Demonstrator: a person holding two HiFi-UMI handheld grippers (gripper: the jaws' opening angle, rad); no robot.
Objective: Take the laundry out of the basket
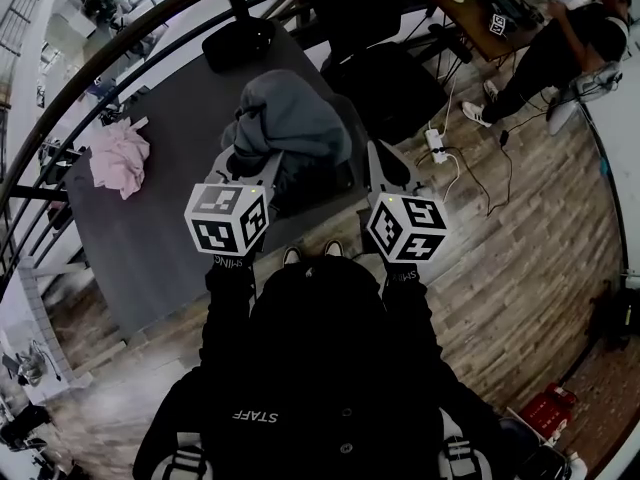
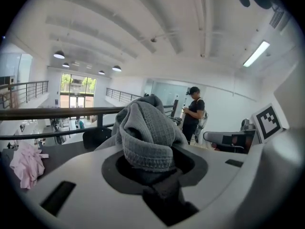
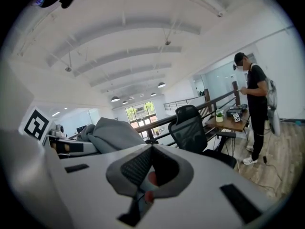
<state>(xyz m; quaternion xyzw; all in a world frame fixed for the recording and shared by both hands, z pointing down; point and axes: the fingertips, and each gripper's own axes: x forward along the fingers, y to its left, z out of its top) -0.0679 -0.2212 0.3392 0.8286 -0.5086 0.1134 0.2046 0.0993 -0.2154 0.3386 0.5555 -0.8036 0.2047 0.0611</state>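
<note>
A grey towel-like cloth [image 1: 285, 118] hangs bunched above the dark table [image 1: 170, 238]. My left gripper [image 1: 268, 168] is shut on its lower edge; in the left gripper view the cloth [image 2: 145, 128] fills the jaws of that gripper [image 2: 152, 162] and bulges out above them. My right gripper [image 1: 378, 163] is beside the cloth on the right. Its pads meet with nothing between them in the right gripper view [image 3: 151, 168], where the grey cloth [image 3: 112, 132] shows to the left. A dark basket [image 1: 315, 183] sits under the cloth, mostly hidden. A pink garment [image 1: 120, 158] lies on the table's left part.
A black object [image 1: 240, 43] stands at the table's far end by the curved railing [image 1: 130, 28]. A black office chair [image 1: 395, 88] is to the right of the table. A person [image 1: 560, 38] stands at a desk at the upper right, with cables on the wooden floor [image 1: 470, 168].
</note>
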